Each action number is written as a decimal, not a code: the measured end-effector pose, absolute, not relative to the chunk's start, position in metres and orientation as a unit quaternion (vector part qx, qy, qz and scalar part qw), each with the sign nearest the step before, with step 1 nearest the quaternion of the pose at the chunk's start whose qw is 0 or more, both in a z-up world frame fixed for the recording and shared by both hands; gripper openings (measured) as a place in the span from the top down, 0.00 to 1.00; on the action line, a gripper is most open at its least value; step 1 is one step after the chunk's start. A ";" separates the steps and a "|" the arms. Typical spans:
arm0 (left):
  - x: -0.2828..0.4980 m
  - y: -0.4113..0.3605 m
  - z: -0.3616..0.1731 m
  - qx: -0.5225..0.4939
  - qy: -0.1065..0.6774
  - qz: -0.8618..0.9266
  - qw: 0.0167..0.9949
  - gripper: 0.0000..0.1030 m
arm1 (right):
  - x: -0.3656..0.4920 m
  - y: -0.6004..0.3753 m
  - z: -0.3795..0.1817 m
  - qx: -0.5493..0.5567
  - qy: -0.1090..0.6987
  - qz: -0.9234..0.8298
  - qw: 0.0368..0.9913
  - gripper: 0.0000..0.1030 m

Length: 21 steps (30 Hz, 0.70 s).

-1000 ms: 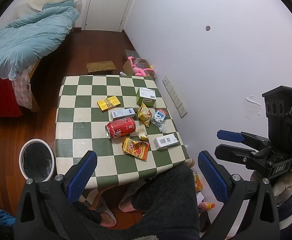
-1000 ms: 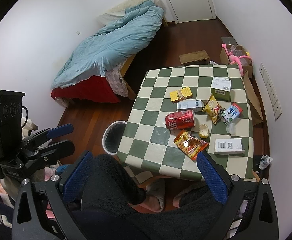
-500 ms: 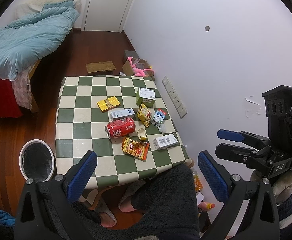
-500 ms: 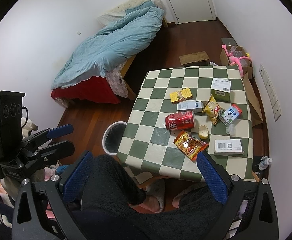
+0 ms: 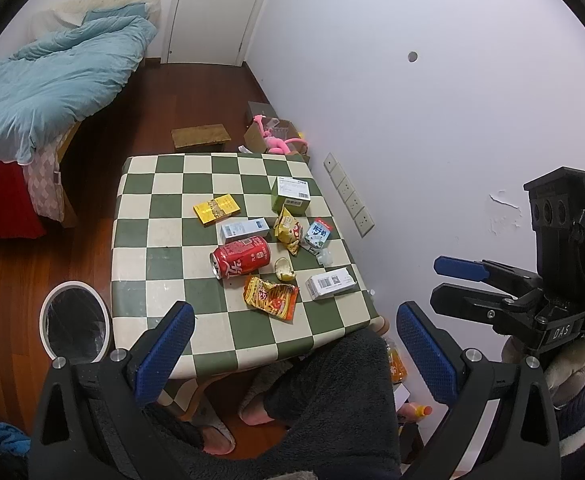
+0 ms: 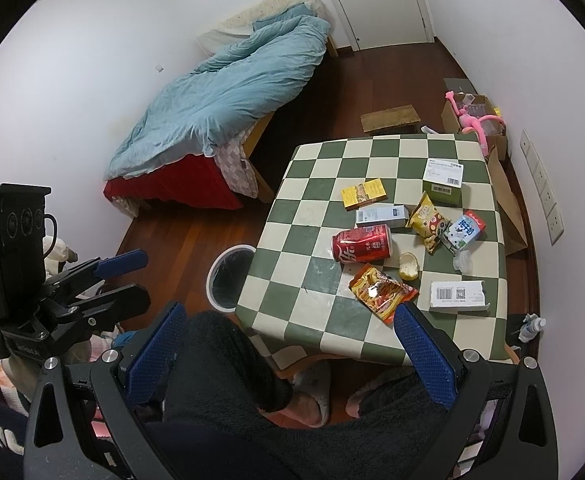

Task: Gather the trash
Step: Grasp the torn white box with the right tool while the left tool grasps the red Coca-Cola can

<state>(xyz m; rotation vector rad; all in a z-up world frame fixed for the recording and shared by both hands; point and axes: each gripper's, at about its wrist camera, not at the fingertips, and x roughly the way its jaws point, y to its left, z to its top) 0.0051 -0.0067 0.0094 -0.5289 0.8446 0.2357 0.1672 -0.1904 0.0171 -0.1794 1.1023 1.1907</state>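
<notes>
Trash lay scattered on the checkered table (image 5: 156, 256); left gripper (image 5: 292, 356) and right gripper (image 6: 288, 356) hung above, fingers spread wide, empty.

Green-and-cream checkered surface (image 5: 164, 256). Lying on it: red can (image 5: 241, 261) on its side at centre; orange snack bag (image 5: 270, 298) near; yellow packet (image 5: 217, 209) and green box (image 5: 291, 195) far; white box (image 5: 329, 282) at right near; milk carton (image 5: 319, 234) at right.
</notes>
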 end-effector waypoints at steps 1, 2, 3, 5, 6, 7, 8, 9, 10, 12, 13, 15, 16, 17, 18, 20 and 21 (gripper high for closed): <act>0.006 -0.007 0.010 -0.252 0.404 0.113 0.872 0.00 | 0.167 -0.191 0.017 -0.080 0.492 0.532 0.685 0.00; 0.006 -0.007 0.011 -0.252 0.405 0.113 0.872 0.00 | 0.168 -0.191 0.017 -0.080 0.492 0.532 0.685 0.00; 0.006 -0.007 0.011 -0.252 0.404 0.113 0.872 0.00 | 0.167 -0.191 0.017 -0.081 0.492 0.532 0.685 0.00; 0.006 -0.007 0.011 -0.252 0.405 0.113 0.872 0.00 | 0.168 -0.191 0.018 -0.080 0.492 0.532 0.685 0.00; 0.006 -0.007 0.011 -0.252 0.404 0.113 0.872 0.00 | 0.166 -0.189 0.017 -0.079 0.492 0.532 0.684 0.00; 0.007 -0.008 0.012 -0.251 0.405 0.113 0.872 0.00 | 0.167 -0.190 0.018 -0.079 0.492 0.532 0.685 0.00; 0.007 -0.008 0.012 -0.252 0.405 0.113 0.872 0.00 | 0.168 -0.191 0.018 -0.080 0.491 0.531 0.685 0.00; 0.007 -0.008 0.012 -0.251 0.404 0.113 0.872 0.00 | 0.167 -0.188 0.018 -0.078 0.491 0.530 0.687 0.00; 0.008 -0.008 0.011 -0.250 0.405 0.116 0.872 0.00 | 0.167 -0.187 0.017 -0.075 0.491 0.528 0.689 0.00; 0.012 -0.005 0.009 -0.244 0.409 0.135 0.869 0.00 | 0.172 -0.185 0.013 -0.064 0.495 0.511 0.700 0.00; 0.015 -0.003 0.006 -0.239 0.412 0.147 0.867 0.00 | 0.176 -0.184 0.009 -0.057 0.498 0.501 0.705 0.00; 0.025 0.004 -0.011 -0.213 0.426 0.201 0.856 0.00 | 0.189 -0.187 -0.005 -0.035 0.513 0.467 0.719 0.00; 0.030 0.007 -0.019 -0.204 0.432 0.219 0.851 0.00 | 0.196 -0.188 -0.015 -0.026 0.520 0.451 0.725 0.00; 0.034 0.010 -0.030 -0.196 0.438 0.236 0.845 0.00 | 0.205 -0.191 -0.027 -0.012 0.529 0.432 0.731 0.00; 0.045 0.016 -0.051 -0.183 0.450 0.267 0.832 0.00 | 0.219 -0.194 -0.048 0.009 0.543 0.400 0.738 0.00; 0.057 0.024 -0.081 -0.175 0.470 0.292 0.814 0.00 | 0.244 -0.205 -0.086 0.039 0.562 0.352 0.748 0.00; 0.067 0.031 -0.107 -0.180 0.487 0.302 0.800 0.00 | 0.259 -0.210 -0.112 0.058 0.576 0.315 0.752 0.00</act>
